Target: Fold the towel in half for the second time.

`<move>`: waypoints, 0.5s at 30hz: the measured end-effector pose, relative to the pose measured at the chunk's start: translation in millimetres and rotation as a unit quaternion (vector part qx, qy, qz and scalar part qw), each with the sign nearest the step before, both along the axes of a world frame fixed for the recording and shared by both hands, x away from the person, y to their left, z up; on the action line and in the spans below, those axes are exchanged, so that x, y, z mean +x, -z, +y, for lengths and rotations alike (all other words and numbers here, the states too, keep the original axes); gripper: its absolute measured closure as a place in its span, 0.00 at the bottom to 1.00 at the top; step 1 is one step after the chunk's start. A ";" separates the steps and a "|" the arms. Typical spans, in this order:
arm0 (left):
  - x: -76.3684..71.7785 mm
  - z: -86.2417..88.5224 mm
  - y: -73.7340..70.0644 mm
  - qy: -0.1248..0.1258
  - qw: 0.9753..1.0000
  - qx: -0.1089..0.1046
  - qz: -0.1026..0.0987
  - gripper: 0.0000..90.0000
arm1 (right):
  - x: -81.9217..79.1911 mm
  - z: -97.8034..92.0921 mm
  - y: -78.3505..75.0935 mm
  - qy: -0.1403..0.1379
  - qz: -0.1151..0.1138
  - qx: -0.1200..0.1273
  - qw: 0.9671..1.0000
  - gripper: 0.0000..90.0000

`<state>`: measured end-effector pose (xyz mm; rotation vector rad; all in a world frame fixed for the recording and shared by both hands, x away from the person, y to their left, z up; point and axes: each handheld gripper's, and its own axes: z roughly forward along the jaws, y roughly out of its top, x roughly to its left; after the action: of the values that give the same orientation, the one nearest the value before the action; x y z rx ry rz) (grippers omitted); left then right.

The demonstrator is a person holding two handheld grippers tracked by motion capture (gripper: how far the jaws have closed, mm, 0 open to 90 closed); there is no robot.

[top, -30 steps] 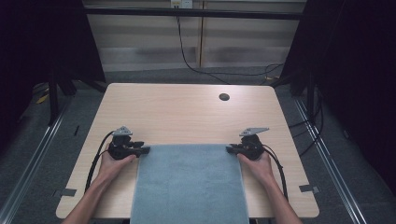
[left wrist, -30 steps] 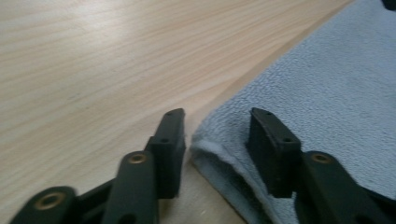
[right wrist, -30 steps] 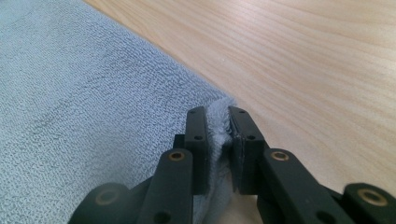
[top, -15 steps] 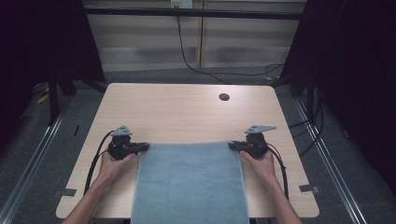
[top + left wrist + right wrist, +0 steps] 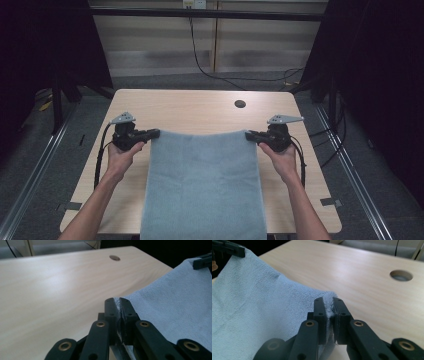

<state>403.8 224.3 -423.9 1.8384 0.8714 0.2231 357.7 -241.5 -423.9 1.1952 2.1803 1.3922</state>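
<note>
— What did the high view give? 
— The towel [image 5: 204, 185] stretched between the left gripper [image 5: 152, 133] and right gripper [image 5: 248, 134], draping over the tabletop's [image 5: 195, 112] near edge.

— And the gripper views? 
— Each one's jaws were clamped on a far towel corner, cloth pinched between them; a round hole [image 5: 401, 275] lay beyond

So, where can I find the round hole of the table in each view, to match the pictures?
High view: the round hole is near the far edge of the table, right of centre, beyond the blue towel.
Left gripper view: top, slightly right of centre, above the left tongs.
Right gripper view: upper right, beyond the right tongs.
Shared landmark: the towel's far edge, pinched at both corners.
</note>
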 end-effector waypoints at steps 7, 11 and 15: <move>18.5 -1.4 -50.6 -0.016 0.998 -0.025 -0.048 0.96 | 17.1 -11.5 -35.2 0.027 -0.033 0.009 0.999 0.93; 9.8 -2.7 -66.0 0.003 0.997 -0.030 -0.072 0.96 | 19.7 -14.0 -55.1 0.031 -0.056 0.026 0.998 0.93; -9.9 2.2 -56.5 0.018 0.996 -0.023 -0.080 0.96 | 3.5 -10.5 -55.1 0.014 -0.064 0.024 0.998 0.93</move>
<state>393.9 226.5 -367.4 1.7650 0.7272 0.3199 361.1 -252.0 -368.8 1.1153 2.0474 1.4750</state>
